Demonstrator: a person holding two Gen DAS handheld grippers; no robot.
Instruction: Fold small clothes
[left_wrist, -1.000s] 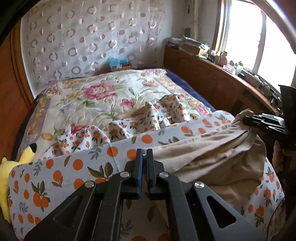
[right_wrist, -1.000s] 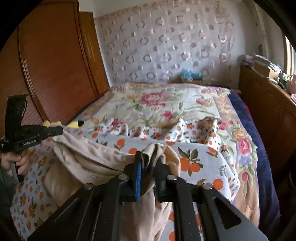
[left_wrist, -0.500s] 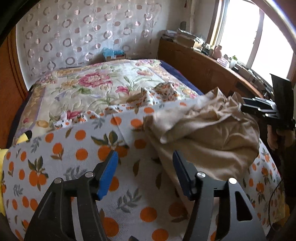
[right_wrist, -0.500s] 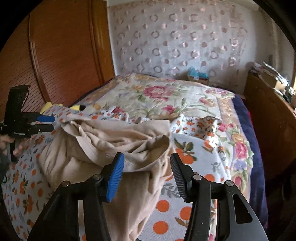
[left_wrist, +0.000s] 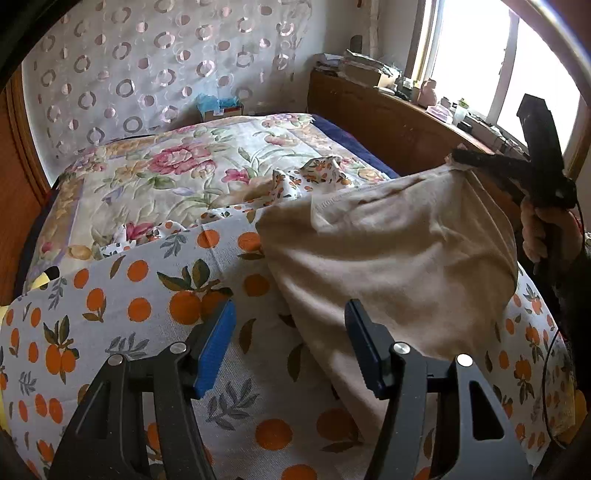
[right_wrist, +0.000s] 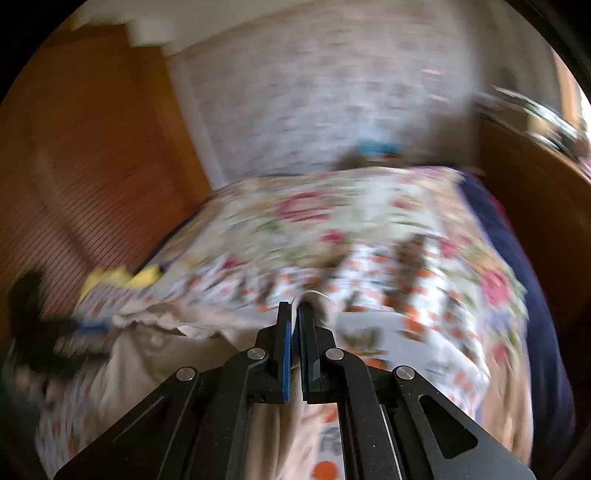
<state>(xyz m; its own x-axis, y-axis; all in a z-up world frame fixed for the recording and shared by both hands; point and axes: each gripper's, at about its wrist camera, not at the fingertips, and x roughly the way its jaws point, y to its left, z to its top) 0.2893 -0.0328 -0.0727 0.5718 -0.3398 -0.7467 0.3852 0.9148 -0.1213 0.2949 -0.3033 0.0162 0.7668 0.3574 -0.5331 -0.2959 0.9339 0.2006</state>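
**Right claw pinches a corner while the left hangs spread**

The right claw (right_wrist: 294, 314) has just snapped together on a corner of the beige garment (left_wrist: 391, 258), lifting that corner off the bed (left_wrist: 155, 192). The left claw (left_wrist: 290, 345) is spread and holds nothing, poised over the orange-print sheet (left_wrist: 122, 295) just beside the garment's near edge.

Risks, as I judge them:
- Only 1 corner is gripped, and only a thin bite of cloth shows between the pads, so a brisk pull could slip it free.
- With a single hold, the cloth may bunch or twist instead of spreading flat.
- The left claw could catch the sheet along with the garment when it closes.

The garment is plain beige, soft and creased, with a stitched hem along its upper edge. It drapes from the raised corner down across the sheet on the right half of the bed.
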